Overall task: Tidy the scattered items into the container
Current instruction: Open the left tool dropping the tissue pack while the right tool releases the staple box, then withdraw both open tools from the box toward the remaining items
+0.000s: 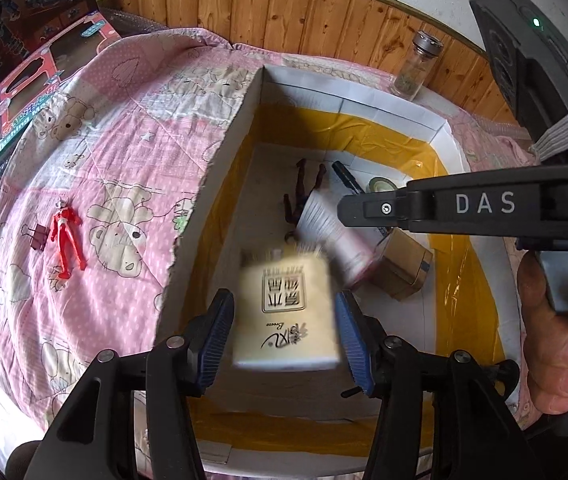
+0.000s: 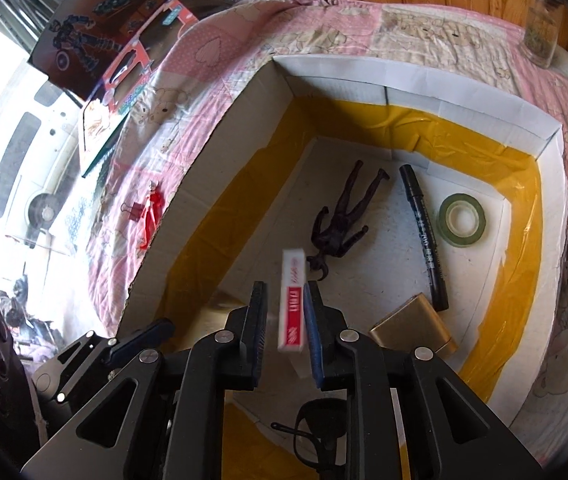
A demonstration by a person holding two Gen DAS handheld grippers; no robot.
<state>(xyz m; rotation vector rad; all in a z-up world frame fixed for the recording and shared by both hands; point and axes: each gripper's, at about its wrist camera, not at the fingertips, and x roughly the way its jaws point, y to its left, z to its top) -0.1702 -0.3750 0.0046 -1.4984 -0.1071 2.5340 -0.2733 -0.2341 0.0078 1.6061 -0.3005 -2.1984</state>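
Cardboard box (image 2: 480,118): open-topped, white-rimmed, its inner walls lined with yellow tape; it sits on a pink teddy-bear quilt (image 1: 96,152) on a bed.
Tissue pack (image 1: 286,316): cream, blurred, above the box between the left tongs (image 1: 284,334); its long axis runs away from the camera, and the printed characters read upside down in the left wrist view.
Left tongs: spread apart; the blue pads (image 1: 220,328) stand at the pack's two sides, and the blur hides whether they touch it.
Red-and-white packet (image 2: 293,300): narrow, on edge, its long axis pointing forward along the fingers, over the box floor.
Right tongs (image 2: 286,334): slightly apart; the right pad touches the packet, a gap shows at the left pad.
Box contents: a dark figurine (image 2: 344,216) lying flat with its legs toward the far wall, a black marker (image 2: 424,236) lengthwise beside it, a green tape roll (image 2: 462,219) near the right wall, a small brown box (image 2: 412,330), and black glasses (image 2: 322,432) near the front.
Outside the box: a red figurine (image 1: 66,238) and a binder clip (image 1: 36,236) lie on the quilt to the left, touching; a glass jar (image 1: 418,66) stands upright behind the box.
Hand (image 1: 556,344): grips the right tool's handle.
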